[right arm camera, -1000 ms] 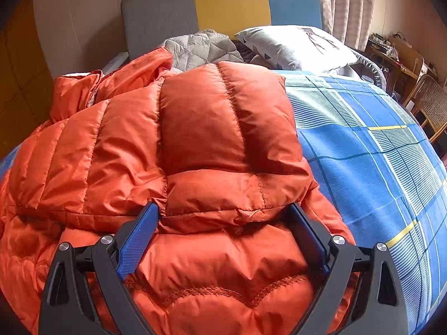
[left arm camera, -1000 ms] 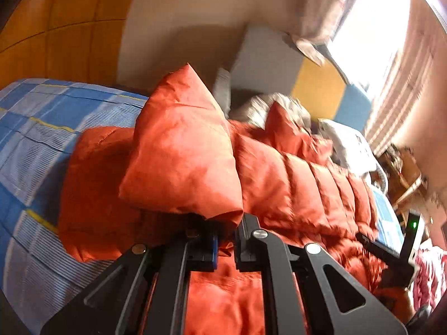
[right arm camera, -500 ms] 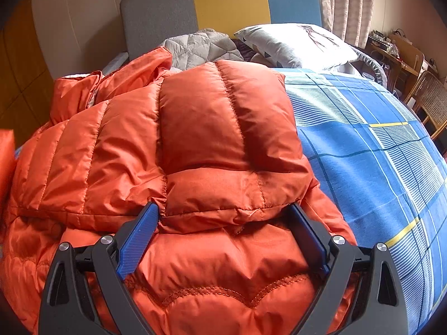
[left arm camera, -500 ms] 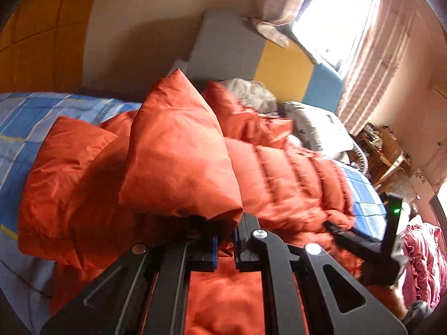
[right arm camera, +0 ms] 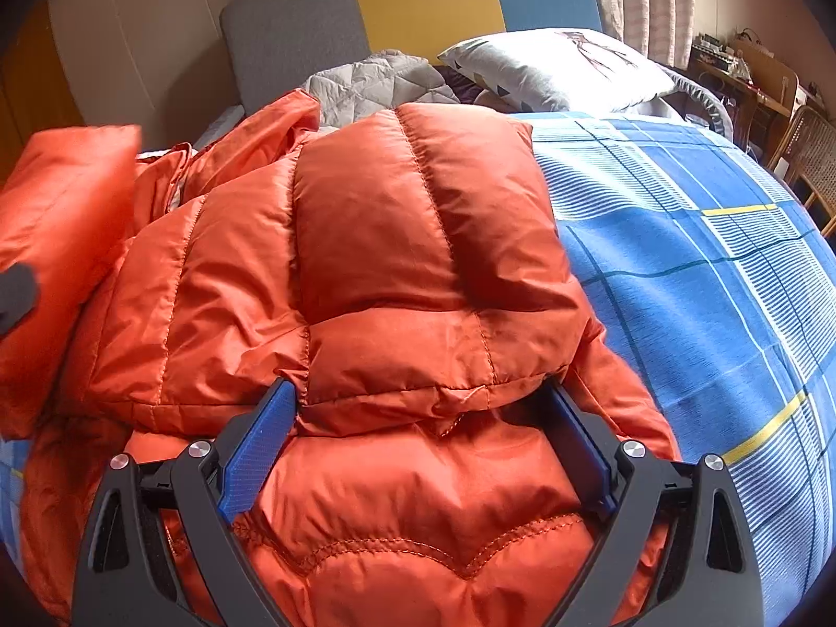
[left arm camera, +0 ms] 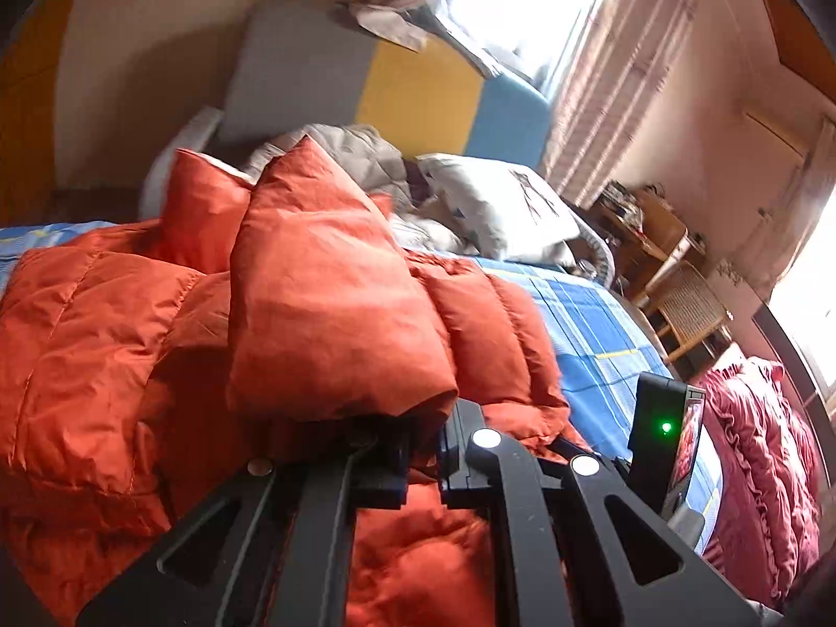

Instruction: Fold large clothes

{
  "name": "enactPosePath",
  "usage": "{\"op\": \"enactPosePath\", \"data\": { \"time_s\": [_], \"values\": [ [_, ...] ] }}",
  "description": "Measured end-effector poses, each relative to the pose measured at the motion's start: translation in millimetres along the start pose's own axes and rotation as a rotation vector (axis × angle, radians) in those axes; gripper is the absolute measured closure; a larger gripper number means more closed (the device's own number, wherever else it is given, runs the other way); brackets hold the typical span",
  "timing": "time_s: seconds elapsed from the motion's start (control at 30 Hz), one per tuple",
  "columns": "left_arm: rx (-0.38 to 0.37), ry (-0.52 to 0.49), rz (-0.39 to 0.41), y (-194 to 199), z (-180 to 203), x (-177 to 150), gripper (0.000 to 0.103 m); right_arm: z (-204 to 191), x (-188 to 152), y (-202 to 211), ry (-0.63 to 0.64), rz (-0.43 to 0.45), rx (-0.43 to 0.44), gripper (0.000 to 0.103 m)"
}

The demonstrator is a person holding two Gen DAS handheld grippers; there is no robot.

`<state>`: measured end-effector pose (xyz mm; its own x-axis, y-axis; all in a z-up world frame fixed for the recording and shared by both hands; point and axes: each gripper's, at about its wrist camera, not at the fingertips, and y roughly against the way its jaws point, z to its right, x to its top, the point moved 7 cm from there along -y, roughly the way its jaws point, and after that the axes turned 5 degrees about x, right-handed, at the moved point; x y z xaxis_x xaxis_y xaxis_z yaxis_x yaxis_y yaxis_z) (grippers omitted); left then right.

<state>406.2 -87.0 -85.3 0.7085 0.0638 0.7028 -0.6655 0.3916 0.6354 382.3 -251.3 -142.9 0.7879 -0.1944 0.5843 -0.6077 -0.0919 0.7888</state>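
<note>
Two grippers work an orange puffer jacket (right arm camera: 418, 271): left gripper (left arm camera: 423, 462) clenched on a raised sleeve, right gripper (right arm camera: 418, 444) spread wide; best laid flat, edges aligned.

Both wrist views low over the orange jacket (right arm camera: 418, 240), facing the headboard (left arm camera: 418, 99) — left tilted, close-up

A: Orange puffer jacket (right arm camera: 324, 271), quilted and glossy, spread on the bed?

B: Heaped across the blue plaid sheet (right arm camera: 705, 287) (one padded flap (left arm camera: 324, 303) raised), another quilted panel (right arm camera: 418, 209) folded flat on top.
</note>
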Motion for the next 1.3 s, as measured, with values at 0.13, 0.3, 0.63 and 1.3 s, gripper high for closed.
{"op": "enactPosePath", "data": {
  "time_s": [0.13, 0.3, 0.63, 1.3],
  "values": [
    [-0.024, -0.013, -0.035, -18, 11, -4, 0.096, -2, -1, -2, 0.007, -0.007, -0.009, 0.011],
    [-0.028, -0.012, -0.076, -36, 10, -13, 0.096, -4, -2, -7, 0.033, -0.025, -0.041, 0.010],
    [-0.048, 0.012, -0.128, -61, 10, -24, 0.080, -6, -5, -12, 0.068, -0.033, -0.078, 0.009],
    [0.146, 0.195, 0.097, 80, -110, -36, 0.044, -3, -2, 3, 0.041, -0.028, -0.046, 0.012]
  ]
}}
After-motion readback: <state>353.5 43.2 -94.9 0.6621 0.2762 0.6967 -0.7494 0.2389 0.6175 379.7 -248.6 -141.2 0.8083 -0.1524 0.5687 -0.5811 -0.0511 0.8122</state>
